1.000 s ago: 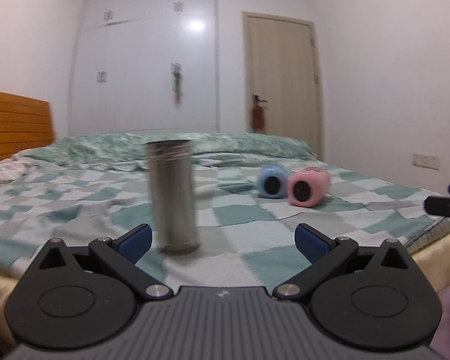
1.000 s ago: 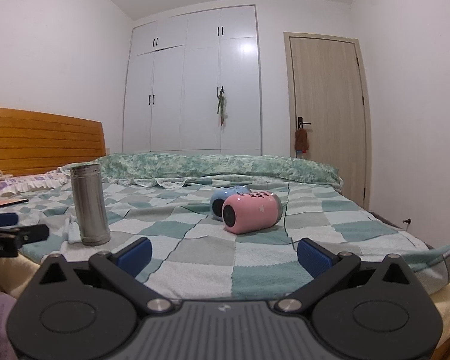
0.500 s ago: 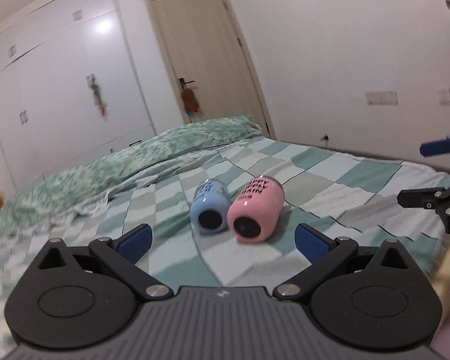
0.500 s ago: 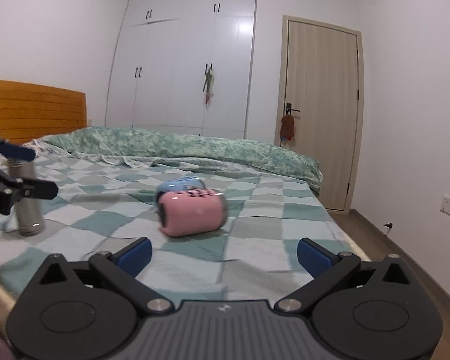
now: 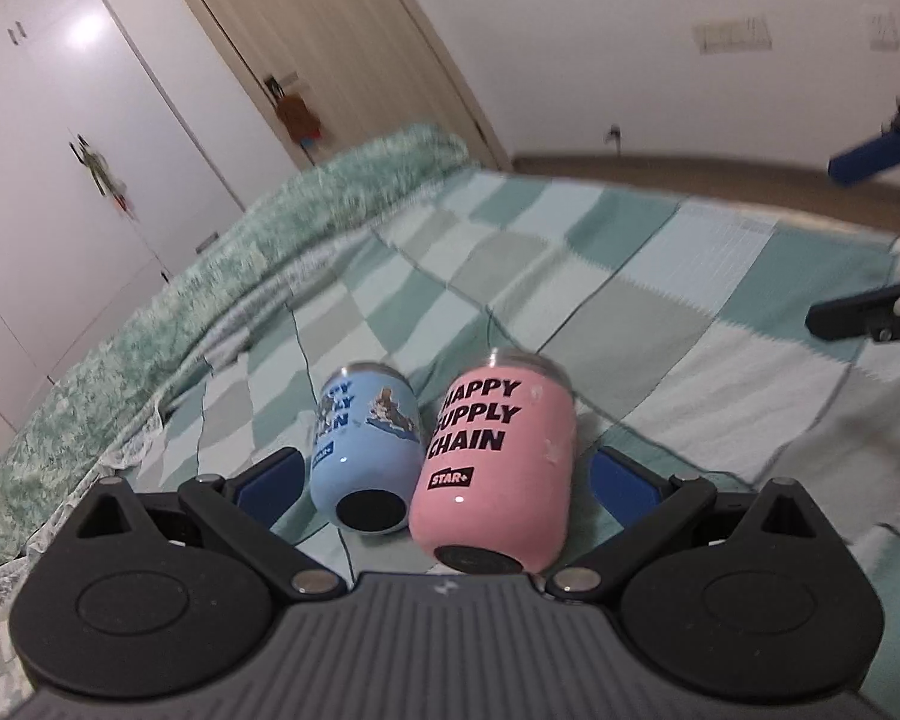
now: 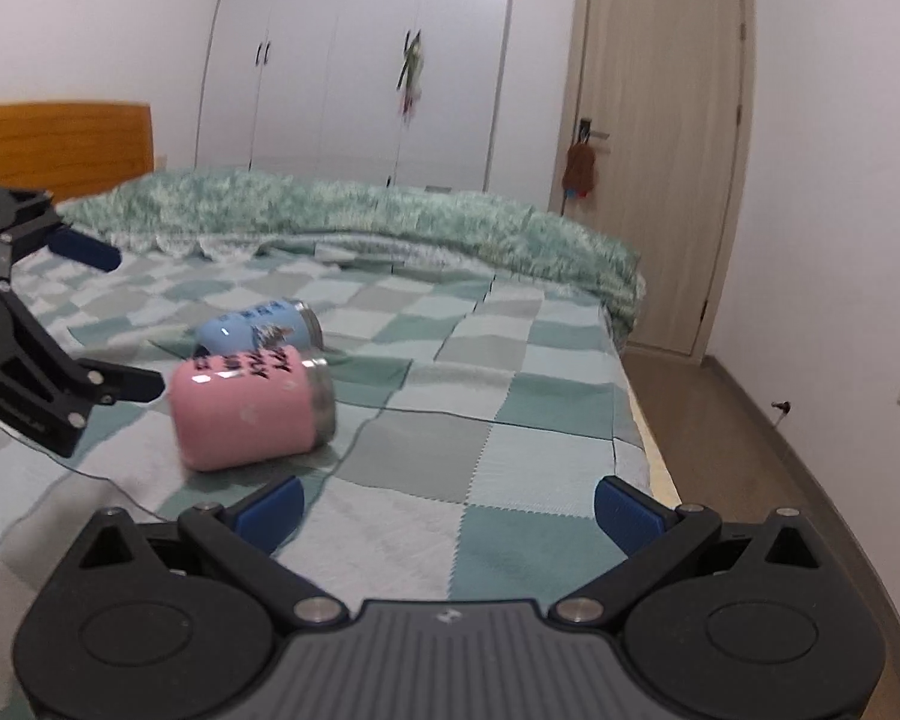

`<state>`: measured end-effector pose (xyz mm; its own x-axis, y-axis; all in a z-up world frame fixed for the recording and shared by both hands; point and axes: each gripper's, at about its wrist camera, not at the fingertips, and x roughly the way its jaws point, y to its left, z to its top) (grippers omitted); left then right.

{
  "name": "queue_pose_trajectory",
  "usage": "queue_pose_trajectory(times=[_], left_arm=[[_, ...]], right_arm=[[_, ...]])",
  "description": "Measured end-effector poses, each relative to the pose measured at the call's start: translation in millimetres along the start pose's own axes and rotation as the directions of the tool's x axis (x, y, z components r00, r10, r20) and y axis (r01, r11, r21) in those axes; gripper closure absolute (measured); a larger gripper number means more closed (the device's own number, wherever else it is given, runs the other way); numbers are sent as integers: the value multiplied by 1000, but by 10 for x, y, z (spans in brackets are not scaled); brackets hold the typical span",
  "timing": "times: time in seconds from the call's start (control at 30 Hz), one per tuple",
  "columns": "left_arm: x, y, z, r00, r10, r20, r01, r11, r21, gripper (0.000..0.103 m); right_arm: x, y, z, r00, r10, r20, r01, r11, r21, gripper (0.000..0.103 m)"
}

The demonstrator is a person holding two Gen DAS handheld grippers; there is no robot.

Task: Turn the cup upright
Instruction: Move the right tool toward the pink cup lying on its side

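A pink cup (image 5: 498, 468) and a blue cup (image 5: 366, 450) lie on their sides, side by side, on the checked bedspread (image 5: 660, 276), bases towards the left camera. My left gripper (image 5: 444, 480) is open, its blue pads on either side of the pair, close over them. In the right wrist view the pink cup (image 6: 249, 414) lies in front of the blue cup (image 6: 258, 327), rims pointing right. My right gripper (image 6: 447, 507) is open and empty, right of the cups. The left gripper (image 6: 24, 348) shows there at the left edge.
A rolled green quilt (image 6: 354, 216) lies across the far side of the bed. The bed's right edge drops to a wooden floor (image 6: 750, 420). A wardrobe (image 6: 354, 60) and a door (image 6: 660, 150) stand behind. The wooden headboard (image 6: 60, 144) is at the left.
My left gripper has swung away from the upright steel flask and closed in over the two lying cups. My right gripper has moved nearer the cups; the flask is out of both views.
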<state>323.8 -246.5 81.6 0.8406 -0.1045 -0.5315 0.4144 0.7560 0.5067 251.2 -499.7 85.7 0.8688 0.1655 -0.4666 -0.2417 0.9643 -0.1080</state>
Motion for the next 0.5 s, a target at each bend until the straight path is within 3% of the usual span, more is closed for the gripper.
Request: queue_pose_trajectory(times=[0.1,0.33,0.43,0.5], left_arm=[[258,-2,46,998,21,-57,-20,1000,18,0],[753,60,90,981,-85,-176,89,996,16,0],[924,63,113,963,-141,-231,146,989,7,2],[1063,40,110,942,-188,-278,192,981,-10,12]], right_arm=[[277,-77,105,999,14,-31,-14,1000,-9,0],[754,-155,278,995,46,-91,-48,999,-23,0],[901,-157,294,992,58,-114,-62,998,-31,0],[987,-154,295,989,72,-132,-77,997,-29,0]])
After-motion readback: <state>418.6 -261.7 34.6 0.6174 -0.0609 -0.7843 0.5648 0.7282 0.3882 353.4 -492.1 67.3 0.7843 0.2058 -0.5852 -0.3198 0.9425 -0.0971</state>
